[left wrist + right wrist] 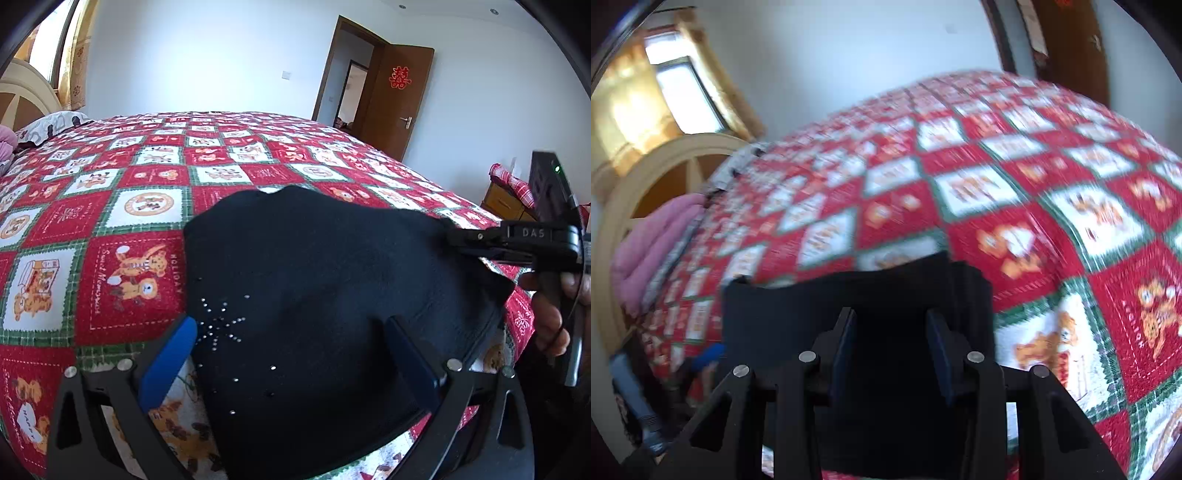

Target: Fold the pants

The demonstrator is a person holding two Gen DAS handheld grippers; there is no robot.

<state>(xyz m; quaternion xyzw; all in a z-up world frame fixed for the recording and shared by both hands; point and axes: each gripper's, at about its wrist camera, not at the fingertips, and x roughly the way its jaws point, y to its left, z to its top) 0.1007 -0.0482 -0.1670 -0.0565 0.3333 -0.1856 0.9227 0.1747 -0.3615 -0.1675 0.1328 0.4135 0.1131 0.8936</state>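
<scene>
Left wrist view, black pants (325,295) folded on quilt (122,206), fingers apart.

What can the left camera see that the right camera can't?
Only the left camera: sparkly studs on the pants, an open brown door with a red sign, and the right tongs at the pants' edge. Only the right camera: a bright window and a pink blanket. Both: the black pants on the red checked bedspread, each camera's own tongs open over them.
</scene>
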